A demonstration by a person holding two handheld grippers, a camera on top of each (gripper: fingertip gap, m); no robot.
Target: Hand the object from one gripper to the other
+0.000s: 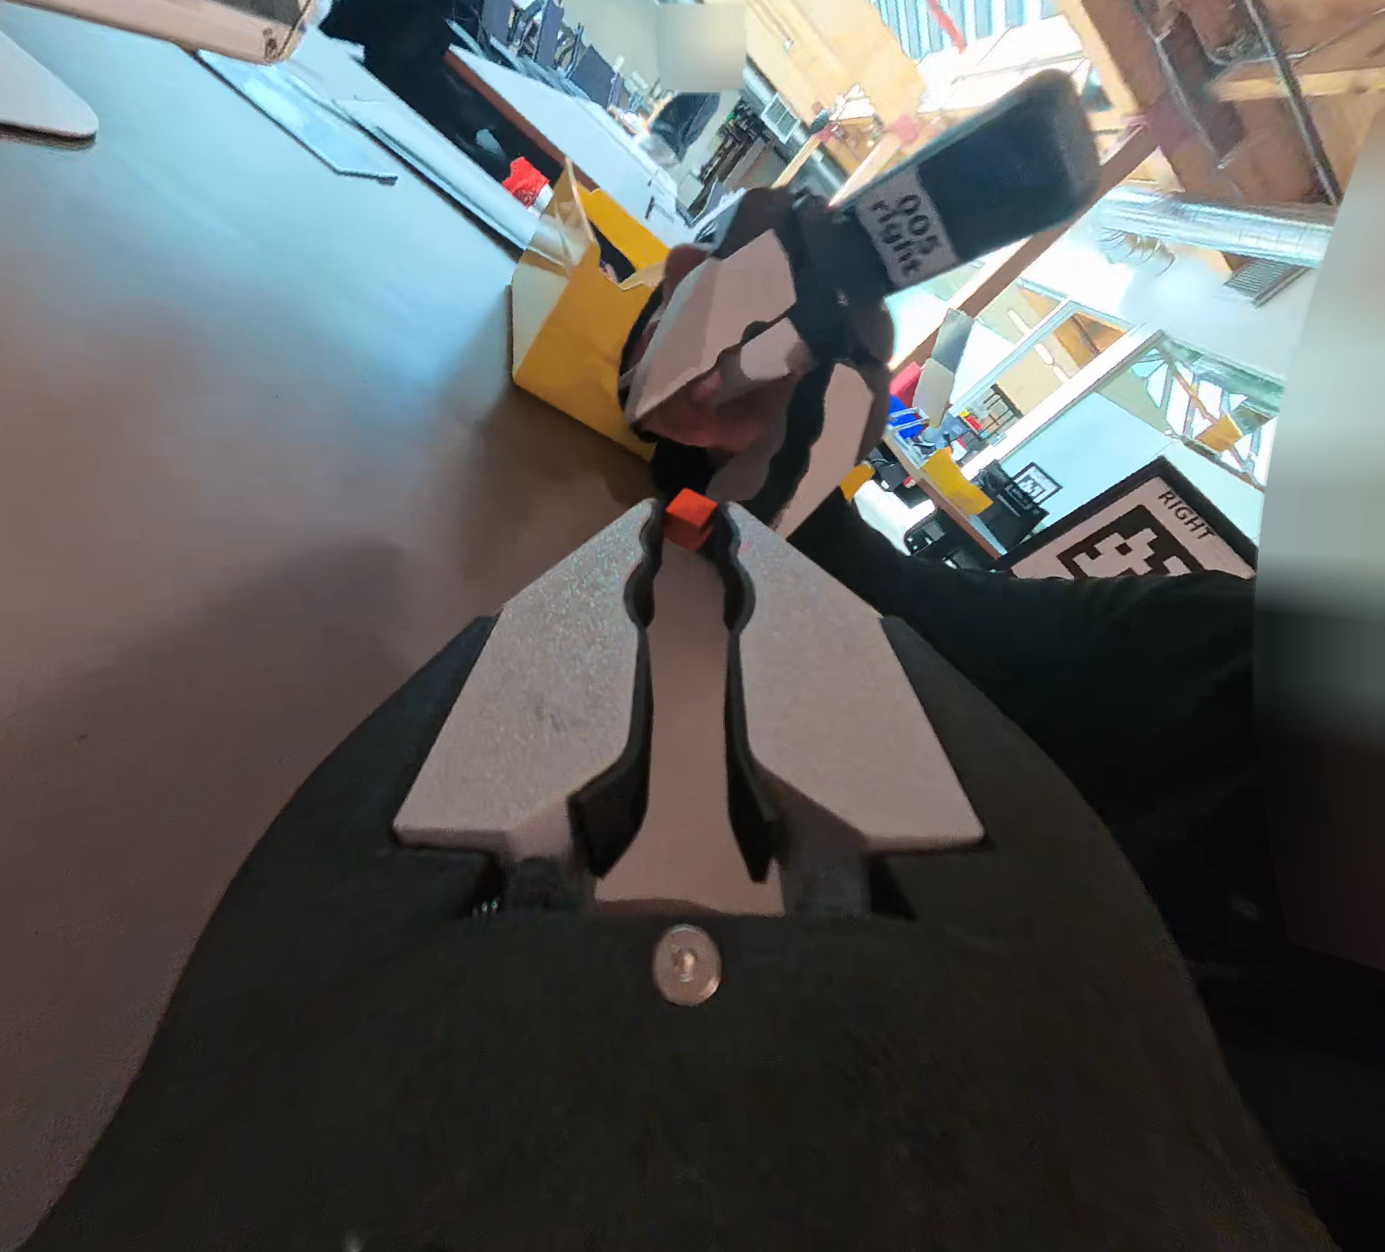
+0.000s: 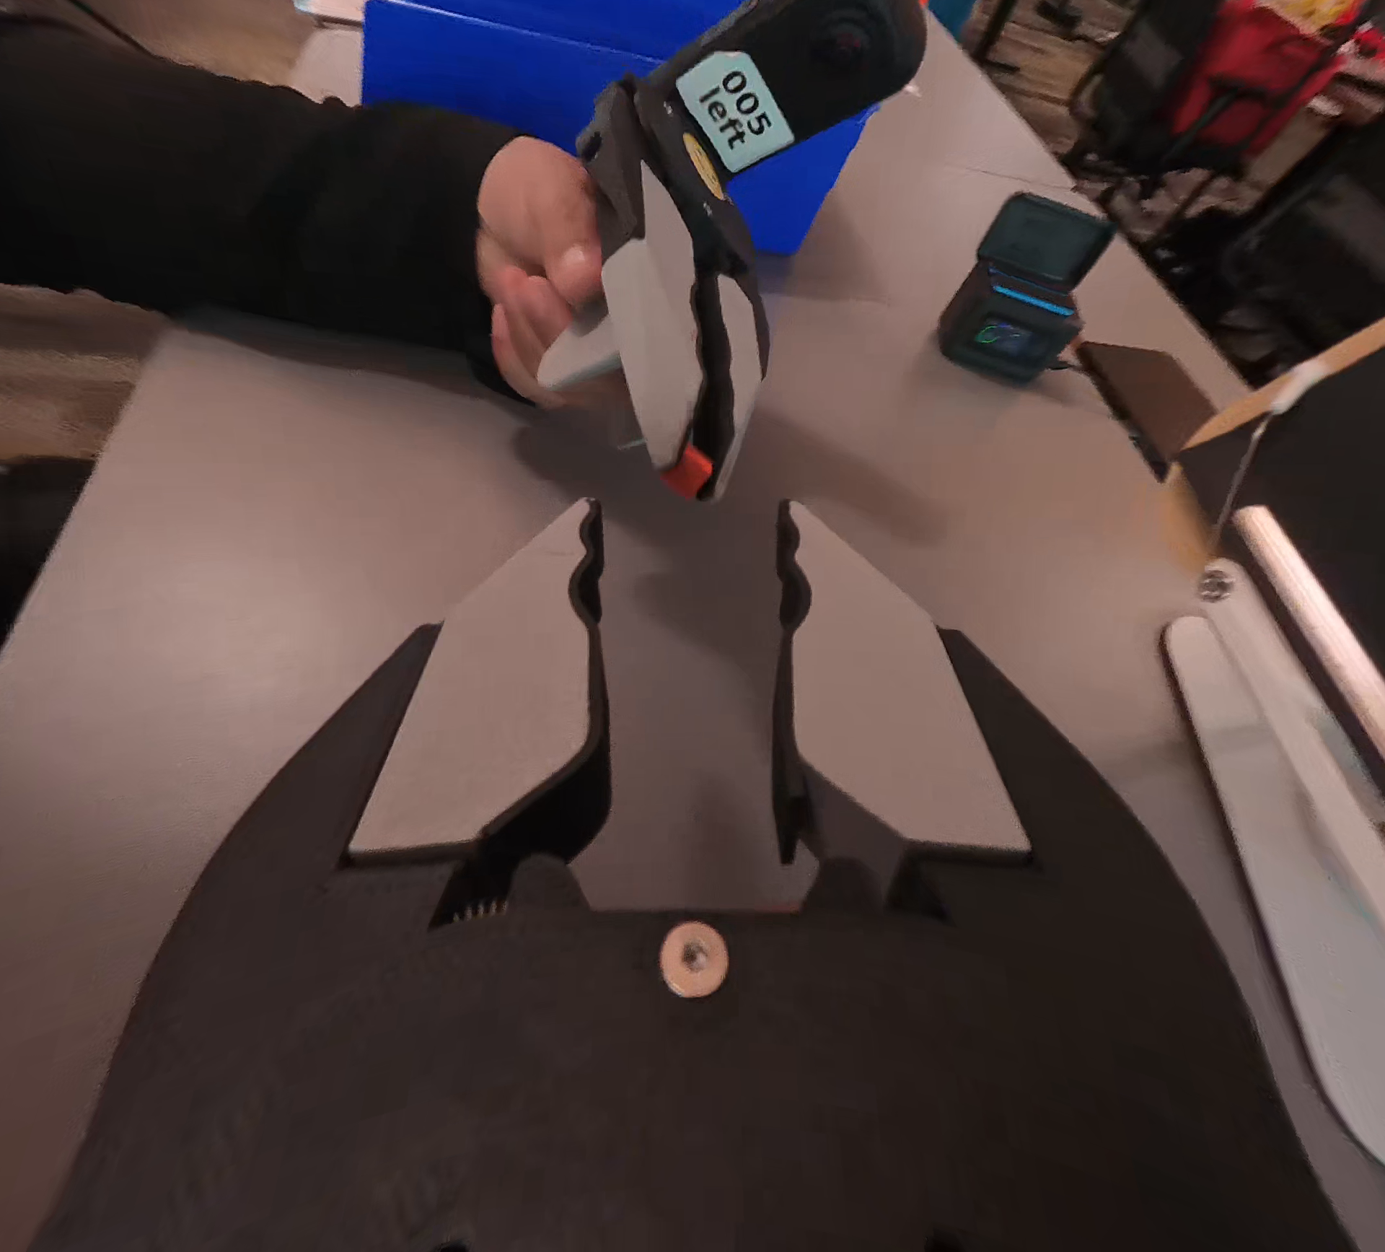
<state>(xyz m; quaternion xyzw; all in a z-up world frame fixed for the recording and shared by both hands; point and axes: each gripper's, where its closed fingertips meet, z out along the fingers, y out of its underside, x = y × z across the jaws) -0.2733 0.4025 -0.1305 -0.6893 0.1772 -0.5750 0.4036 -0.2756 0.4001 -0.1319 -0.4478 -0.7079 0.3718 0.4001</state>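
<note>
The left gripper (image 1: 689, 526) is pinching a small orange block (image 1: 688, 520) at its very fingertips, held in the air above the table (image 2: 300, 504). The right gripper (image 2: 688, 519) is facing it with fingers spread wide and nothing between them, tips just short of the block. The block is looking light, stiff and flat-faced, probably easy to clamp; the exposed end poking past the left fingertips is likely the place to take it. Beneath, the grey table is carrying blue bins (image 2: 524, 16) and a small black charging case (image 2: 1019, 294); a yellow box (image 1: 577, 331) is sitting at its edge, in a bright workshop.
</note>
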